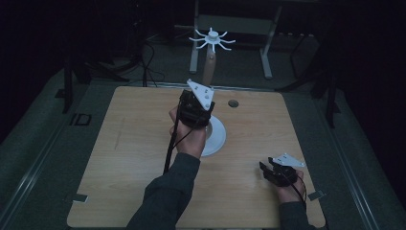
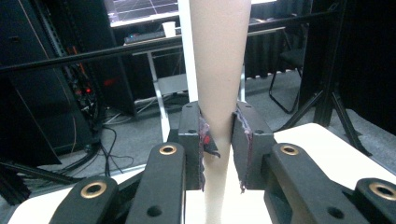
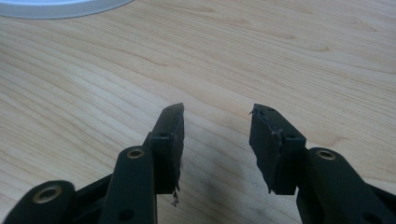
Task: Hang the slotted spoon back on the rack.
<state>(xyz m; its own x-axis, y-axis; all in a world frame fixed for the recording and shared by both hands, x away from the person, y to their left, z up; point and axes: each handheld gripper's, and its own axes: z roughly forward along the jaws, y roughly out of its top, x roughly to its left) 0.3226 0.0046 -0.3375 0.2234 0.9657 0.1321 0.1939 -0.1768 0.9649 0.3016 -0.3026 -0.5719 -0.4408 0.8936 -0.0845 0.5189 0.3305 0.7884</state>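
A stand rises from a round white base [image 1: 216,136] near the middle of the wooden table [image 1: 124,143]. Its tapered tan post [image 1: 208,69] carries a white hub with several curved arms [image 1: 212,38] at the top. My left gripper [image 1: 200,106] is shut on the tan post [image 2: 217,93], whose narrow lower part sits squeezed between both pads [image 2: 201,144]. My right gripper [image 1: 266,168] rests low near the table's front right, open, with bare wood between its fingers [image 3: 169,140]. The edge of the white base [image 3: 56,7] shows at the top left of the right gripper view.
A small dark round hole [image 1: 233,103] sits in the table behind the stand. Tape marks lie at the front corners [image 1: 79,197]. Beyond the table are a white metal frame [image 1: 265,43], cables on the floor and dark equipment racks [image 2: 42,84].
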